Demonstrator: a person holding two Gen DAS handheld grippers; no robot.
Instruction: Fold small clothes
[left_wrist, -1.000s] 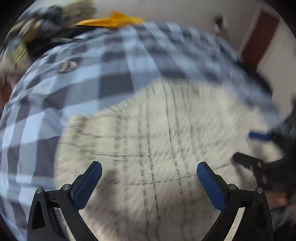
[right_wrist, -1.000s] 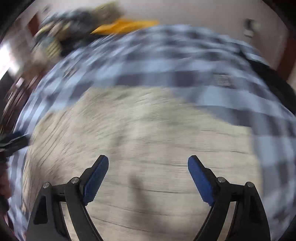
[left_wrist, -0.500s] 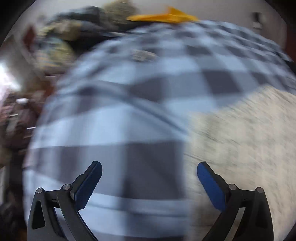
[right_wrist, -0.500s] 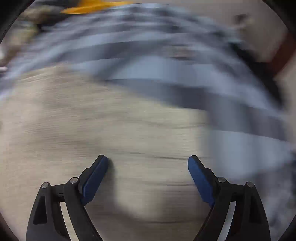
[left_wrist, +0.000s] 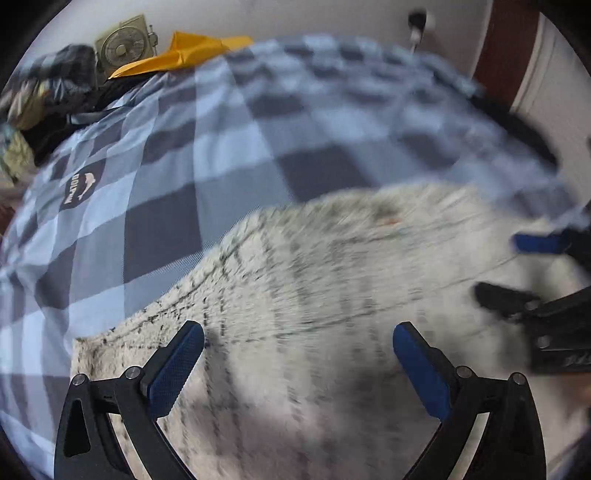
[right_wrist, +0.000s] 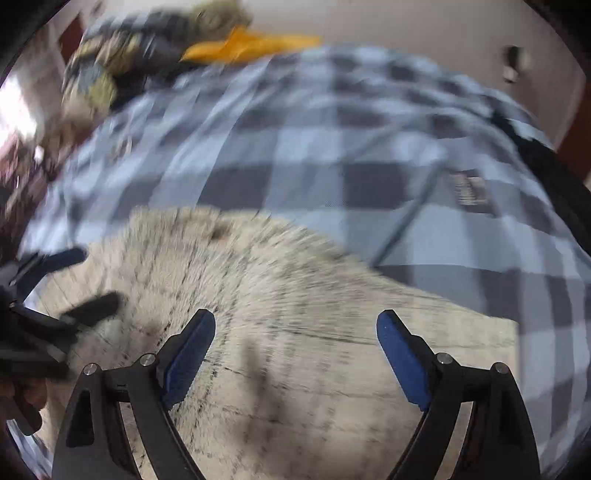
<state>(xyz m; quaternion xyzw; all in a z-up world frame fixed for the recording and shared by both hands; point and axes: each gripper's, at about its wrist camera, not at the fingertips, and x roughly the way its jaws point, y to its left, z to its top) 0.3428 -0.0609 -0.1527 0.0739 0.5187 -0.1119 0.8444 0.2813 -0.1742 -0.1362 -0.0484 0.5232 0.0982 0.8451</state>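
A cream fuzzy garment with thin dark check lines (left_wrist: 332, 295) lies flat on a blue and grey checked bedspread (left_wrist: 221, 140). It also shows in the right wrist view (right_wrist: 295, 325). My left gripper (left_wrist: 297, 363) is open and empty, just above the garment's left part. My right gripper (right_wrist: 295, 354) is open and empty above the garment's right part. The right gripper shows blurred at the right edge of the left wrist view (left_wrist: 524, 269), and the left gripper at the left edge of the right wrist view (right_wrist: 70, 280).
A pile of dark and patterned clothes (left_wrist: 48, 85) and an orange-yellow cloth (left_wrist: 184, 51) lie at the bed's far left. A small fan (left_wrist: 123, 46) stands by the wall. A dark red door frame (left_wrist: 506, 48) is at the right. A dark logo patch (left_wrist: 79, 186) marks the bedspread.
The left gripper swung left off the garment over the bedspread, then came back over its left part. The right gripper shifted over the garment. Both stayed open.
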